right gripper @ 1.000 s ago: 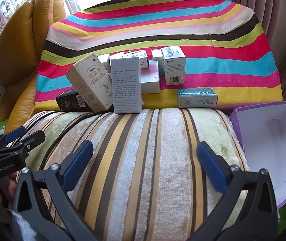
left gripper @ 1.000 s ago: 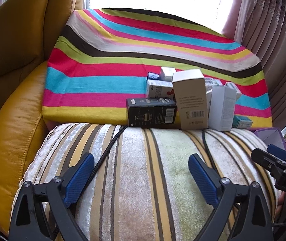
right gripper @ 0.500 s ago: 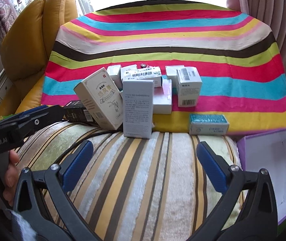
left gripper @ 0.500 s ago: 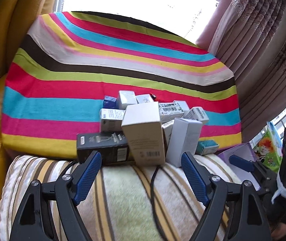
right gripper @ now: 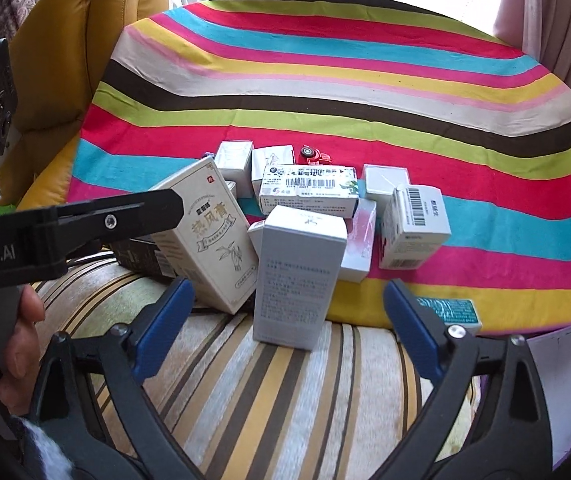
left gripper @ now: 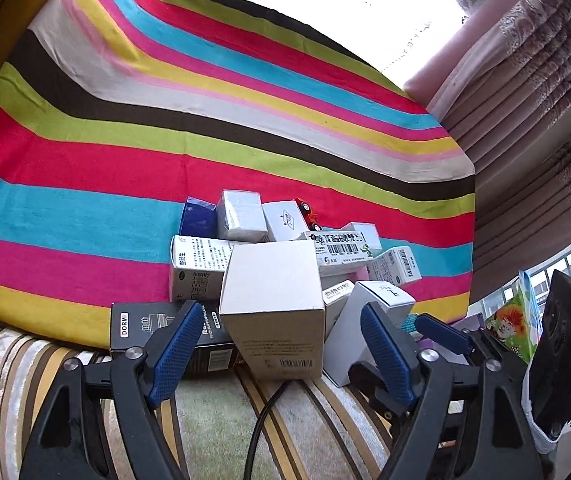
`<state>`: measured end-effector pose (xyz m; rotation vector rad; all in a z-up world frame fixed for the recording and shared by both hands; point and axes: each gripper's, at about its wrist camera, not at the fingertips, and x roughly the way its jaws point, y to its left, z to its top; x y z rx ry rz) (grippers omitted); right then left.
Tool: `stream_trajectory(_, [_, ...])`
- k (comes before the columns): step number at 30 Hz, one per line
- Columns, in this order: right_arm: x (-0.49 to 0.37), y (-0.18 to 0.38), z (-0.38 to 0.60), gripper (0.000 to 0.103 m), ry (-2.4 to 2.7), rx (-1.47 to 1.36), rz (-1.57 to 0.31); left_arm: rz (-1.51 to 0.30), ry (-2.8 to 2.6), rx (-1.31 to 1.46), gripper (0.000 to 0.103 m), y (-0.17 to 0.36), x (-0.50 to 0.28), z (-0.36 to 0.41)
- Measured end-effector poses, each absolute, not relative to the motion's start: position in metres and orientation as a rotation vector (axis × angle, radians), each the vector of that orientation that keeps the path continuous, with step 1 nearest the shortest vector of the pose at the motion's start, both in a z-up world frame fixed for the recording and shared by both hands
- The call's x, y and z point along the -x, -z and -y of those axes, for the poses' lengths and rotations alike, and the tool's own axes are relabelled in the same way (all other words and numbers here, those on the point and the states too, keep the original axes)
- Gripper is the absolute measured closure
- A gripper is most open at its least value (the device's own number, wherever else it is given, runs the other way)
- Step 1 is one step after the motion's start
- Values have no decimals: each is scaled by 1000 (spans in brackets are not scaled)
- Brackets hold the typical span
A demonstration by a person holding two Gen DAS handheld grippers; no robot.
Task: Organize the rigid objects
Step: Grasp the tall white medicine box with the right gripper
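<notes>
Left wrist view: closing, empty left gripper (left gripper: 277,344) hides black box (left gripper: 141,324); right gripper (right gripper: 289,320) likewise closing, empty.

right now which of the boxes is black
The flat DORMI box, lying at the left front of the pile by the cream carton; every other box is white, cream or teal.

The left wrist view looks steeply down and forward from close above the striped cushion (left gripper: 221,420) at the cluster of cartons, nearest the beige carton (left gripper: 273,300). The right wrist view looks down likewise from the right, nearest the tall white carton (right gripper: 297,272). Both share the cartons, the cushion and the striped cloth (left gripper: 125,152).
</notes>
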<state>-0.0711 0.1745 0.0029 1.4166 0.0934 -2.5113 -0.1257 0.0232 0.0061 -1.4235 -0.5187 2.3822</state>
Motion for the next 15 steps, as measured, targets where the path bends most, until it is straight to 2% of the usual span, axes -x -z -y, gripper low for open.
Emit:
stream_trajectory(5, [75, 5, -173, 32, 2464, -1447, -71, 525, -2352, 1444, 49, 2, 130, -27])
stream_trajectory(10, [73, 7, -177, 53, 2443, -1439, -13, 543, -2354, 1432, 51, 3, 127, -24])
stream_trajectory(15, [66, 4, -180, 55, 2453, -1404, 10, 551, -2371, 1404, 51, -1, 119, -23])
